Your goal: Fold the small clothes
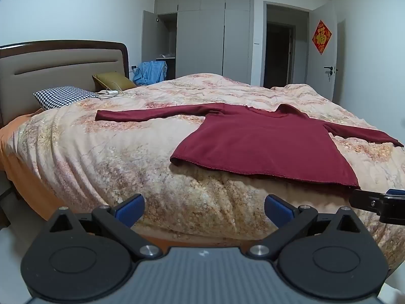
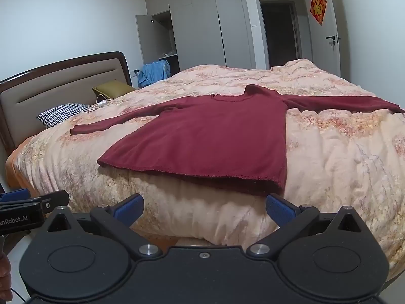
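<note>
A dark red long-sleeved sweater (image 1: 263, 141) lies flat on a floral quilt (image 1: 126, 157) covering the bed, near the quilt's front edge. Its body is spread smooth, the hem toward the cameras and the high collar toward the far side. Both sleeves extend straight outward, one toward the headboard (image 1: 63, 60) and one toward the opposite side. The knit is plain and of a single colour; the hem shows a narrow stitched edge, and its corners lie slightly raised on the quilt.

The left gripper (image 1: 203, 209) is held low in front of the bed's edge, level and pointing at the quilt to the left of the hem. Its blue-padded fingers (image 1: 130, 207) stand wide apart with nothing between them. The right gripper (image 2: 203, 209) is held at a similar height, pointing toward the hem's right corner, which lies just beyond its right finger; whether they touch cannot be told. Its fingers (image 2: 278, 209) are likewise spread wide and carry nothing. Each gripper appears at the edge of the other's view, so the two are side by side.

In the right wrist view, the side of the left gripper bears white lettering, partly cut off, reading "enRobot.AI". A red diamond-shaped decoration (image 1: 321, 36) with a gold Chinese character hangs on the open door (image 1: 322, 50).
</note>
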Action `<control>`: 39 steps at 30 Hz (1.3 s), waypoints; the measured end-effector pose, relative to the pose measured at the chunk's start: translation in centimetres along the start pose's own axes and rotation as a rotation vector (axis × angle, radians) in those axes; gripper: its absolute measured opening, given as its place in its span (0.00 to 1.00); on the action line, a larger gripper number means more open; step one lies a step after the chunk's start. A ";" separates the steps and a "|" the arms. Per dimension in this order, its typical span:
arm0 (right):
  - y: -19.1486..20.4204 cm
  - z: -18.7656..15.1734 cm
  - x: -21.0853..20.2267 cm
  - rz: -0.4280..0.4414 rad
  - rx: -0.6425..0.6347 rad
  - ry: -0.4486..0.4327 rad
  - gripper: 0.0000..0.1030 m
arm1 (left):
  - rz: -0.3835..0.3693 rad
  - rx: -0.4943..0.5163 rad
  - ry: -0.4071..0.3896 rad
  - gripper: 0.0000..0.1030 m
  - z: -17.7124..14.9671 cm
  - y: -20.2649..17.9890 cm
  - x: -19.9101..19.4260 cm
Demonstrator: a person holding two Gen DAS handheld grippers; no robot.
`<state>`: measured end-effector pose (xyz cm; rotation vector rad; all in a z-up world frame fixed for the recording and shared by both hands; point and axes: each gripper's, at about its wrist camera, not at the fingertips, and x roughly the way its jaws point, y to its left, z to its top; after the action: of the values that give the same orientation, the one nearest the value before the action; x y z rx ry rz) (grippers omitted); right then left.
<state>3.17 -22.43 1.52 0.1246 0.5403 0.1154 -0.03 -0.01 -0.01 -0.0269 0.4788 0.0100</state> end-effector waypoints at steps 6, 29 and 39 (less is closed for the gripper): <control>0.0 0.0 0.0 -0.003 -0.002 -0.006 1.00 | 0.001 0.003 -0.017 1.00 -0.3 -0.2 -0.1; -0.1 0.0 0.1 0.004 -0.001 -0.008 1.00 | 0.001 0.007 -0.002 1.00 -0.3 -0.1 -0.3; -0.1 0.0 0.1 0.004 0.000 -0.007 1.00 | 0.001 0.007 -0.001 1.00 -0.4 -0.2 -0.2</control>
<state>3.28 -22.48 1.43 0.1262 0.5329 0.1187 -0.40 -0.23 -0.21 -0.0194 0.4776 0.0095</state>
